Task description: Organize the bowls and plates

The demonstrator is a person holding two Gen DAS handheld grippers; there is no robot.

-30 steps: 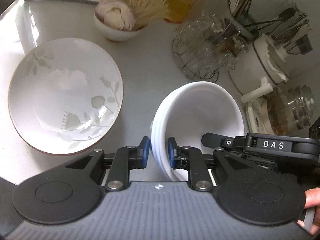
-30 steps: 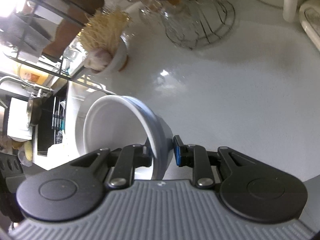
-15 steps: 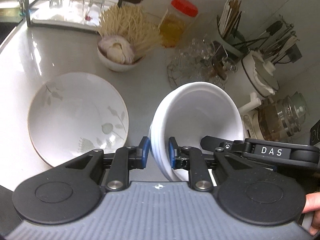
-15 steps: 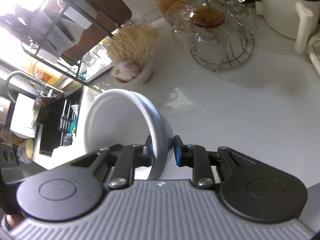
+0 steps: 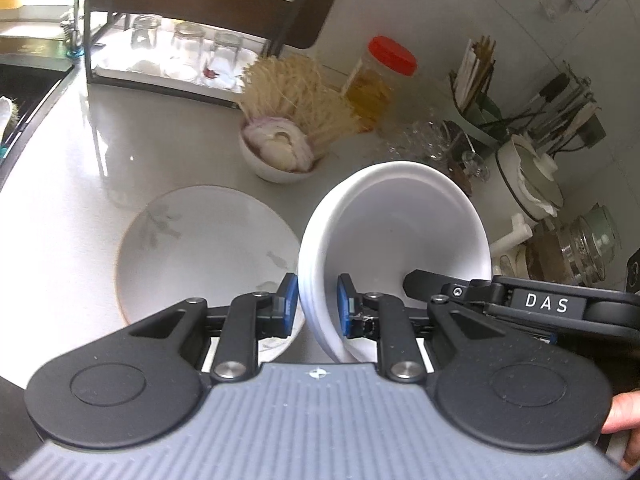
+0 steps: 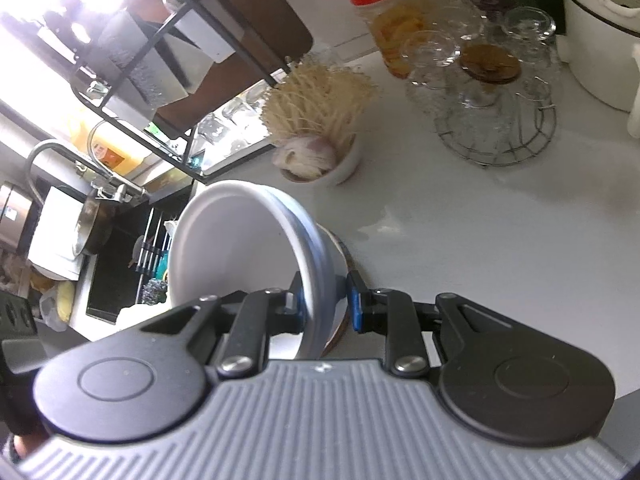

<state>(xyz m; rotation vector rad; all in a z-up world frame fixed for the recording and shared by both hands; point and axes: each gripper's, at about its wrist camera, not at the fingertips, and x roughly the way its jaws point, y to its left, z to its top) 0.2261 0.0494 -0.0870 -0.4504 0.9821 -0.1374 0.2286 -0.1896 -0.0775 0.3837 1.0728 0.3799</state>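
Observation:
A stack of white bowls is held on its side above the counter. My left gripper is shut on its left rim. My right gripper is shut on the opposite rim of the same stack; its black body shows in the left wrist view. A floral plate with a brown rim lies on the white counter below and left of the bowls. In the right wrist view a sliver of that plate shows beneath the bowls.
A small white bowl of onion and dried noodles stands behind the plate. A red-lidded jar, a wire rack of glasses, utensil holders, a white pot and a glass teapot crowd the right. A dish rack and sink are at left.
Both grippers have lifted the bowl stack higher above the counter. The plate and counter items look smaller and farther away, and more of the back wall and rack shows.

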